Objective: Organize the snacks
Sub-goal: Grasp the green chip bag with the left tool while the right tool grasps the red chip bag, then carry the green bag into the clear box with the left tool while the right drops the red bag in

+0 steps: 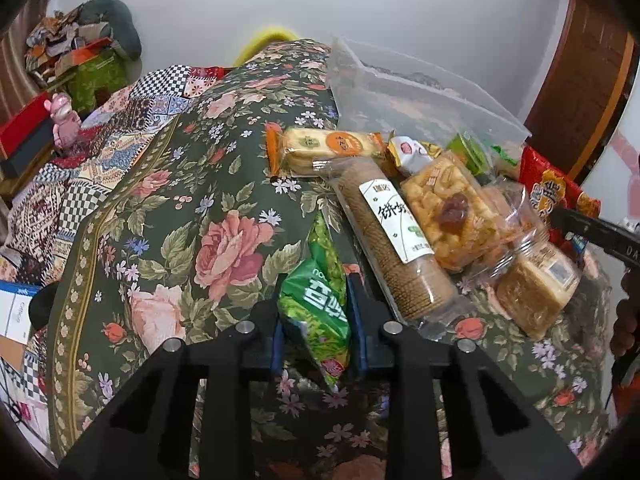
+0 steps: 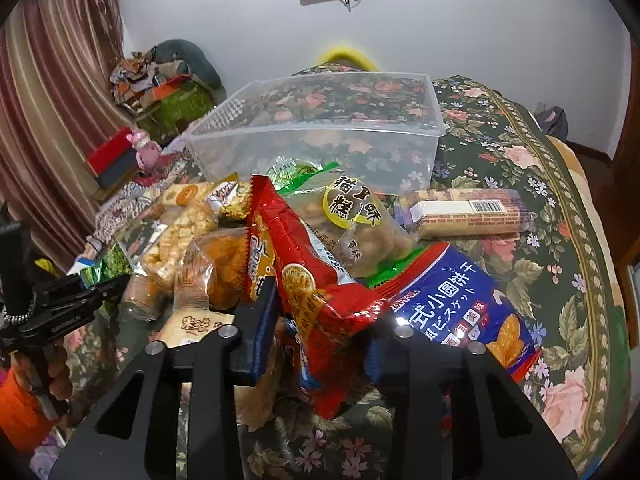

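Observation:
My left gripper is shut on a green snack packet just above the floral cloth. My right gripper is shut on a red snack packet that stands up between its jaws. A clear plastic box stands empty behind the snack pile; it also shows in the left wrist view. The pile holds a round cracker tube, a puffed-rice pack, an orange biscuit pack, a blue biscuit bag and a long wafer pack.
The floral tablecloth stretches left of the pile. Boxes and a pink toy sit on a patterned cloth at far left. A curtain hangs left. The right gripper's tip enters the left view.

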The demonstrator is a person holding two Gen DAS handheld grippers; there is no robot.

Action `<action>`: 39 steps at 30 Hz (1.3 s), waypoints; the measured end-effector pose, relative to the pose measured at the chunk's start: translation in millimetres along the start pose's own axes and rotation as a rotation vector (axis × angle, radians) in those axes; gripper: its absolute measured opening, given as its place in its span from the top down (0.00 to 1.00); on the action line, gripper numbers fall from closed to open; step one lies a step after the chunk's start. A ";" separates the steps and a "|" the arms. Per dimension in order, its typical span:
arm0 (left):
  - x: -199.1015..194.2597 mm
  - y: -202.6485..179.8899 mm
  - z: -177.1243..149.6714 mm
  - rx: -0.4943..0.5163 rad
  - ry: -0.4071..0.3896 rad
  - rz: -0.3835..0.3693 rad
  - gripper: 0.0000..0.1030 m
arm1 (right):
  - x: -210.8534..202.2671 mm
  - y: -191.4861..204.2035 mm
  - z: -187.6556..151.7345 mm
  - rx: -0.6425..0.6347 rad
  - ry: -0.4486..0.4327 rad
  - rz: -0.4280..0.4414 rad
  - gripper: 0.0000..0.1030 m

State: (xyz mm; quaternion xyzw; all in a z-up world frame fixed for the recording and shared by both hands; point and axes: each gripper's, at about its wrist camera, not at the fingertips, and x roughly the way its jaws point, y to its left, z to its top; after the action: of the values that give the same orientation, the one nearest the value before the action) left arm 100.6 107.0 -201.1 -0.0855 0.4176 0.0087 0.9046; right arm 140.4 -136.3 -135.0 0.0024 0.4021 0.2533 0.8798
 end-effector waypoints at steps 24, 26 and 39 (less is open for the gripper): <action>-61.9 -46.2 72.5 0.096 -0.223 -0.002 0.76 | -58.9 4.3 43.4 -0.011 -0.227 -0.063 0.76; -60.9 -51.3 83.1 0.096 -0.235 -0.020 0.76 | -58.2 2.8 50.7 -0.006 -0.241 -0.063 0.76; -18.7 -71.7 149.9 0.114 -0.248 -0.052 0.76 | -29.7 -8.2 97.6 -0.010 -0.273 -0.097 0.76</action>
State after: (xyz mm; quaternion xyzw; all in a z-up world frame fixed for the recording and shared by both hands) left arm 207.7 61.7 -80.9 -0.0429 0.3001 -0.0279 0.9525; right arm 196.9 -137.2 -49.7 0.0129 0.2770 0.2097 0.9376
